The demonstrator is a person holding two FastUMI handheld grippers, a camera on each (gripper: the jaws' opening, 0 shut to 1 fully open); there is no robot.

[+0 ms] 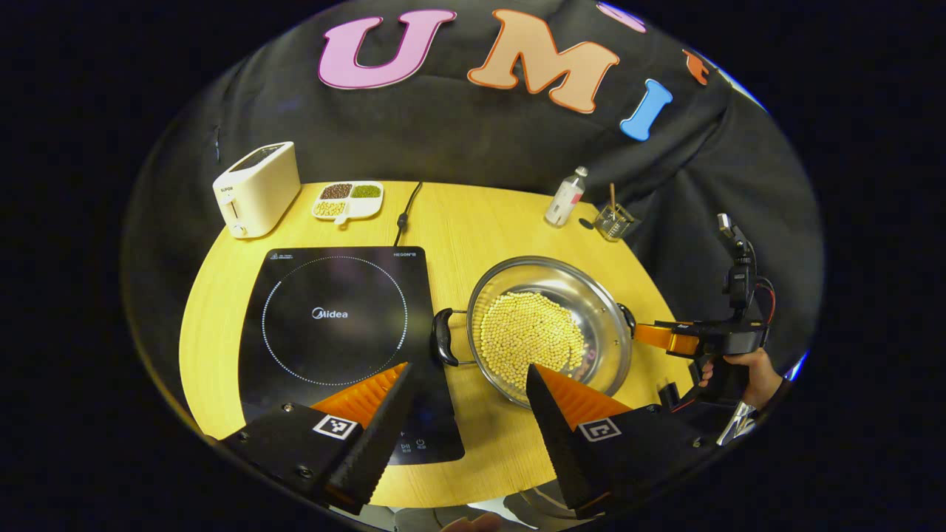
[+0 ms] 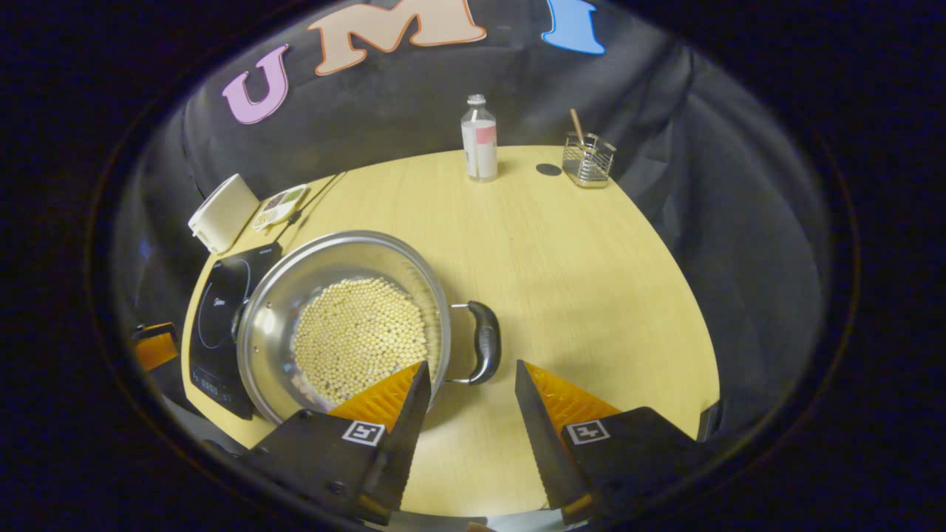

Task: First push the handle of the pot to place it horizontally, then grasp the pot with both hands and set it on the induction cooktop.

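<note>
- The pot (image 1: pixel 550 329), a steel one holding a layer of pale beans (image 1: pixel 531 334), is sitting on the yellow table (image 1: pixel 473 222) just to the right of the induction cooktop (image 1: pixel 340 332), not on it.
- Its two dark loop handles are pointing sideways: in the left gripper view the near-cooktop handle (image 1: pixel 443 337) is lying right at the cooktop's edge, and in the right gripper view the other handle (image 2: pixel 484 342) is sticking out over bare tabletop.
- The left gripper (image 1: pixel 469 384) is hovering above the table's near edge with its fingers spread wide, one over the cooktop's corner and one over the pot's rim, gripping nothing.
- The right gripper (image 2: pixel 469 388) is likewise standing spread apart, its fingers straddling the pot's right handle from above without touching it; in the left gripper view it is reaching in from the right, held by a hand (image 1: pixel 746 369).
- Along the far side, a white toaster (image 1: pixel 255 188), a divided dish of grains (image 1: pixel 349 199), a small bottle (image 1: pixel 565 196) and a glass holder with a stick (image 1: pixel 613 220) are standing well apart from the pot.
</note>
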